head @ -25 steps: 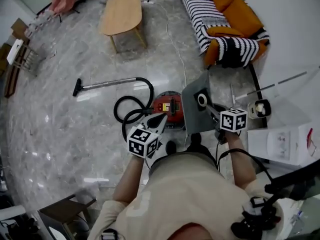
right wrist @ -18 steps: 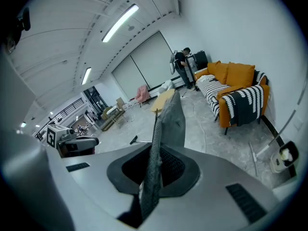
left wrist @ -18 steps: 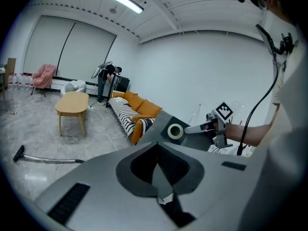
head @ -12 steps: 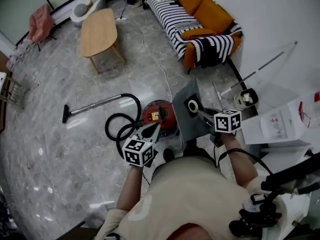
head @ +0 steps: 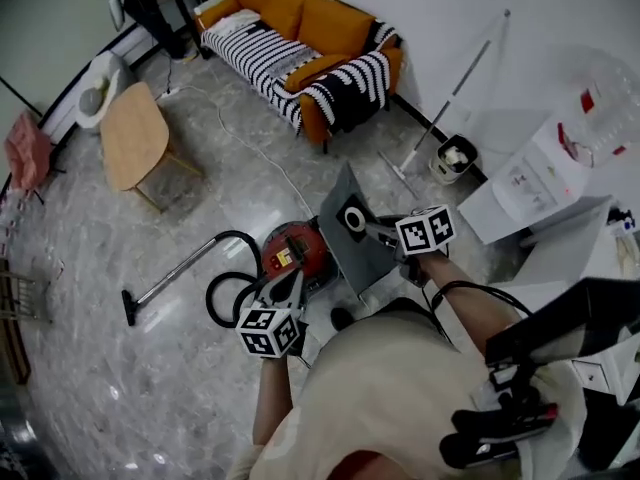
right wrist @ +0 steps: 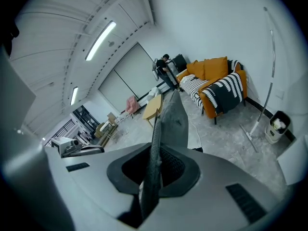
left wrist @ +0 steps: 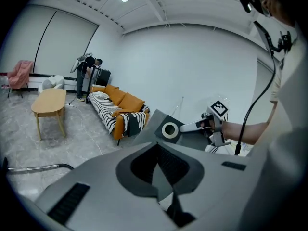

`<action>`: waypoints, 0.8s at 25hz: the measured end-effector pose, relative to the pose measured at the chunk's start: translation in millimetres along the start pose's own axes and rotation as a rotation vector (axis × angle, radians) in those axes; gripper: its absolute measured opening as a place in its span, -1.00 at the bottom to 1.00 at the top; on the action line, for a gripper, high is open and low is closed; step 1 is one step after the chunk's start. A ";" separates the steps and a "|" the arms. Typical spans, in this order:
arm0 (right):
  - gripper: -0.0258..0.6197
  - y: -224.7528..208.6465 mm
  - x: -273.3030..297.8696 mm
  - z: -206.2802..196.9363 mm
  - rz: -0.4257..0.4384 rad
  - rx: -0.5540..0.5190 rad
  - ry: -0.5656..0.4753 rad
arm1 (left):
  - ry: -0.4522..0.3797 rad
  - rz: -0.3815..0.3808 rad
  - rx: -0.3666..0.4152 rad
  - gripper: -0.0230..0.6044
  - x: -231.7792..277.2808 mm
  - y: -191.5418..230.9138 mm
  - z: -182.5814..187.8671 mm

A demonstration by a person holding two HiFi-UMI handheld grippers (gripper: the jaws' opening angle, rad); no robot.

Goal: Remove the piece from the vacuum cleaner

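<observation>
Scanning the room from left to right, I logged the wand [head: 165,286] and the looped hose [head: 225,290] lying on the marble floor [head: 90,368], apparently unmoved from a second before. Only the head view had swung, which put the orange sofa [head: 300,28] at top centre instead of top right. The left gripper [head: 295,280] hung over the near side of the red vacuum cleaner [head: 293,251], its jaws together with nothing between them, pointing down toward the body. It had drifted a little across the floor with the person's turn but kept much the same station beside the cleaner. Next came the grey piece [head: 350,243], a flat panel with a pale ring on its face, held just right of the cleaner and raised above it. The right gripper [head: 372,230] was clamped on the panel's edge, which ran straight out between its closed jaws. Against the earlier frames the grip looked unchanged, while the panel had tipped somewhat, its ringed face turned more toward the ceiling. From overhead the panel's lower corner overlapped the cleaner's rim, so I could not tell there whether the two touched. The left gripper view showed the panel up in open air in front of the sofa. Judgement: the piece was already free of the machine, and carrying it off and setting it down was what remained.
</observation>
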State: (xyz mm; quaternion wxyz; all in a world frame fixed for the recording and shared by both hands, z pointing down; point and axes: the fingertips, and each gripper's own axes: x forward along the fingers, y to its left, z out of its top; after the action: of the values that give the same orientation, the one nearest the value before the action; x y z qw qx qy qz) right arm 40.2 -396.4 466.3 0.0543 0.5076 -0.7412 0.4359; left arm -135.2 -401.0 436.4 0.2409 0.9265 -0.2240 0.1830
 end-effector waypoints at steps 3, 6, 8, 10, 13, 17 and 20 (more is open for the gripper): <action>-0.84 -3.1 -7.1 -2.7 0.027 0.010 -0.010 | 0.018 0.001 0.016 -0.92 7.1 -12.9 0.3; -0.84 -7.8 -18.2 -3.5 0.046 0.010 -0.022 | 0.021 0.000 0.031 -0.92 14.5 -29.2 3.2; -0.84 -16.7 -31.9 -6.1 0.056 0.015 -0.028 | 0.024 0.001 0.035 -0.92 22.7 -45.8 2.2; -0.84 -28.4 -46.0 -11.8 0.064 0.034 -0.030 | 0.030 0.010 0.034 -0.92 29.9 -61.3 -0.2; -0.84 -42.0 -64.2 -20.3 0.077 0.053 -0.031 | 0.037 0.035 0.034 -0.92 35.3 -80.2 -3.5; -0.84 -59.1 -84.4 -33.3 0.103 0.065 -0.022 | 0.044 0.068 0.038 -0.92 42.6 -106.2 -10.9; -0.84 -73.1 -101.5 -42.9 0.120 0.060 -0.015 | 0.048 0.084 0.036 -0.92 50.1 -130.2 -19.1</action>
State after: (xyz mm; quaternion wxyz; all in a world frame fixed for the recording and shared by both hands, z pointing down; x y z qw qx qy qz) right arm 131.7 -302.4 482.8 0.0073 0.4669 -0.7572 0.4566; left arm -32.4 -305.2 426.9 0.2215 0.9159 -0.2534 0.2189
